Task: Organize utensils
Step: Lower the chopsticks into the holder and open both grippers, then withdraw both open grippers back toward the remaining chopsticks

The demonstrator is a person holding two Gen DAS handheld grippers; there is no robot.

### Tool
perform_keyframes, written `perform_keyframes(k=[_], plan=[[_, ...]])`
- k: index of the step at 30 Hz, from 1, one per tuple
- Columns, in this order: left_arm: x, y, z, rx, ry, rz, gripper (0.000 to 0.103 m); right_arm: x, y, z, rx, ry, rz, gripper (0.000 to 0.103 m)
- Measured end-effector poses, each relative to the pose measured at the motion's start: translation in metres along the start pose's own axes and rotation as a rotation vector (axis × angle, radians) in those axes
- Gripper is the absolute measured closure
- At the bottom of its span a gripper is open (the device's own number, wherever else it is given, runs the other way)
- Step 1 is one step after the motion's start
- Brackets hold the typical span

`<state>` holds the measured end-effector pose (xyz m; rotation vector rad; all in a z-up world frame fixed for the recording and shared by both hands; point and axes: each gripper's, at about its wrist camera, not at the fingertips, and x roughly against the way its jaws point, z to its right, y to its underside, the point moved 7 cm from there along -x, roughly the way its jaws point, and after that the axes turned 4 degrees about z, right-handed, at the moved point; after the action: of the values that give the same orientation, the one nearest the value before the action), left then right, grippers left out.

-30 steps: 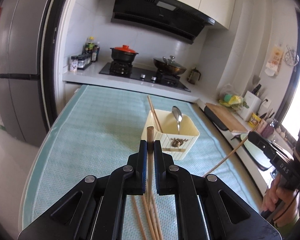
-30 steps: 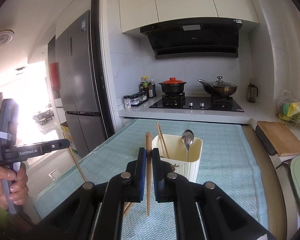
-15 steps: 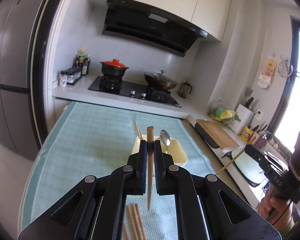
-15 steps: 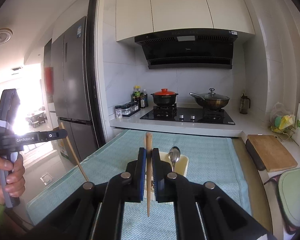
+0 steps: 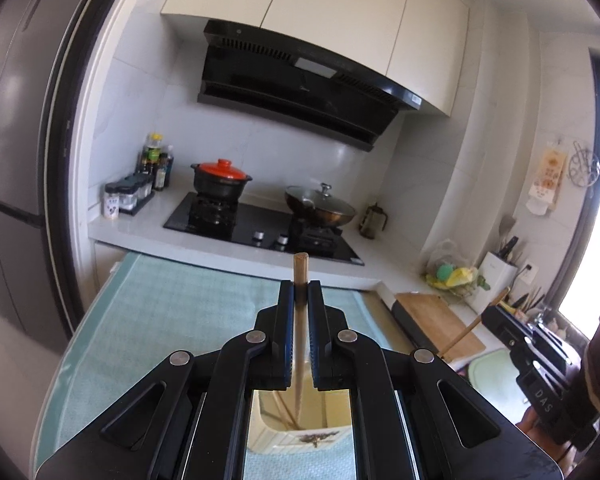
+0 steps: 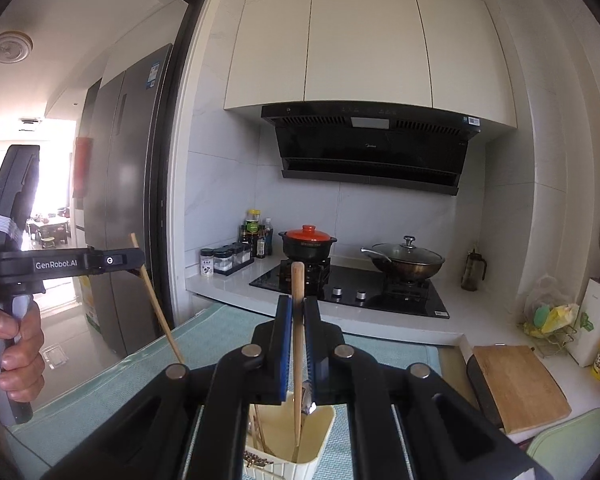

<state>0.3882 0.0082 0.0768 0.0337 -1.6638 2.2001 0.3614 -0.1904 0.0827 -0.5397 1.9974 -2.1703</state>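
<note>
Both grippers clench 1 wooden chopstick each, held roughly upright above the cream holder. Seen from the left wrist, the left gripper (image 5: pixel 300 292) pinches its chopstick (image 5: pixel 300 272) between the pads, with the top end sticking up past the jaws and the lower end hanging over the open holder (image 5: pixel 300 436) below. That holder stands on the teal cloth (image 5: pixel 172 312) covering the counter, and other chopsticks lean inside it. At the right edge of this view the right gripper (image 5: pixel 496 314) shows with its chopstick slanting down.

From the right wrist, the right gripper (image 6: pixel 296 308) is clamped on its chopstick (image 6: pixel 297 280), whose lower tip reaches into the holder (image 6: pixel 320 444); a spoon (image 6: pixel 309 394) stands in the holder just beside it. At the left of this view a hand (image 6: pixel 8 356) grips the handle of the left gripper (image 6: pixel 134 258), and its chopstick (image 6: pixel 156 300) angles down toward the cloth (image 6: pixel 220 332).

Behind the counter stand a red-lidded pot (image 6: pixel 308 242) and a lidded wok (image 6: pixel 406 258) on the stove
</note>
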Motion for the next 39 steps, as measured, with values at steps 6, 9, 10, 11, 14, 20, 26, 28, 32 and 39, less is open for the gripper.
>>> perform_keyframes(k=[6,9,10,11,14,20,26,28,32,39], plan=[[-0.048,0.026,0.000,-0.041,-0.041,-0.053,0.099,-0.048,0.036,0.010,-0.065,-0.055,-0.081,0.097],[-0.071,0.049,-0.005,-0.047,-0.064,-0.115,0.099,-0.077,0.064,0.007,-0.101,-0.099,-0.184,0.097],[-0.078,0.056,-0.008,-0.045,-0.071,-0.138,0.099,-0.086,0.074,0.005,-0.111,-0.117,-0.223,0.097],[-0.086,0.064,-0.011,-0.043,-0.078,-0.163,0.099,-0.095,0.085,0.004,-0.116,-0.124,-0.259,0.097],[-0.104,0.082,-0.020,-0.036,-0.104,-0.225,0.099,-0.118,0.112,-0.001,-0.123,-0.129,-0.339,0.097],[-0.122,0.090,-0.032,-0.001,-0.135,-0.310,0.096,-0.148,0.127,-0.012,-0.132,-0.144,-0.403,0.096],[-0.070,0.040,-0.032,-0.067,-0.152,-0.213,0.038,-0.126,0.071,-0.001,-0.154,-0.088,-0.279,0.036],[-0.042,0.025,-0.033,-0.124,-0.156,-0.193,0.034,-0.103,0.046,-0.001,-0.120,-0.077,-0.214,0.035],[0.024,0.022,-0.041,-0.204,-0.163,-0.205,0.020,-0.047,0.025,-0.004,-0.079,-0.090,-0.174,0.035],[0.117,0.096,-0.068,-0.274,-0.199,-0.290,0.012,0.052,0.092,-0.015,0.004,-0.088,-0.260,0.030]])
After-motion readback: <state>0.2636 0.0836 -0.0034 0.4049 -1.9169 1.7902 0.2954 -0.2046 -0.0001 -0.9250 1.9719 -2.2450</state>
